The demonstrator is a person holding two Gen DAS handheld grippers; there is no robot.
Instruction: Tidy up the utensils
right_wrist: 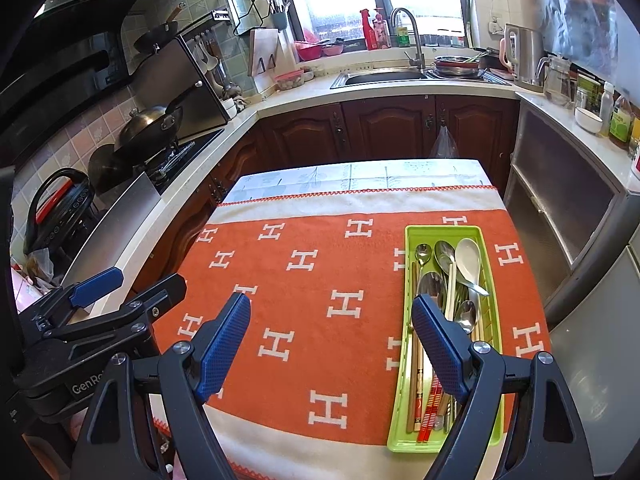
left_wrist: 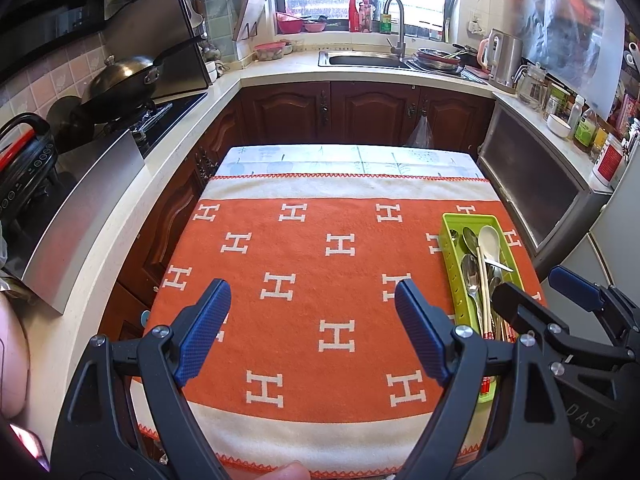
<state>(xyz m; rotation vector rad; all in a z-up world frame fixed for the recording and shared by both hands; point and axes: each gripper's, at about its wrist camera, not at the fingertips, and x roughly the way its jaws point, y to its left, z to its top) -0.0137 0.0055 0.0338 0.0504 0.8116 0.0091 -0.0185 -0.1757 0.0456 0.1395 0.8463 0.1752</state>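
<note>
Kitchen setting: small table under an orange towel (right_wrist: 320,280) patterned with white H shapes, brown cabinets and a sink (right_wrist: 384,77) beyond.
Left gripper (left_wrist: 312,320): hovers over the near middle of the towel, fingers spread wide, nothing between them.
Right gripper (right_wrist: 332,332): also spread wide and carrying nothing; its right finger hangs over the near end of the tray.
Green tray (right_wrist: 490,276): on the right side of the towel, long axis running near to far.
Tray contents: metal spoons (right_wrist: 434,284), a white soup spoon (right_wrist: 468,260) with bowls at the far end, and chopsticks (right_wrist: 428,408) with patterned ends at the near end (all lying roughly along the tray, partly overlapping).
Towel elsewhere: I see no loose utensil on it.
Key relation: the tray lies to the right of both grippers; the right one is much nearer, practically above it.
Stage, as a judgement: utensils already sit gathered in the tray; whether they are meant to be sorted further or are as wanted cannot be settled.
Far background: wok (right_wrist: 150,126) on the stove at left, kettle (right_wrist: 524,56) at right.
</note>
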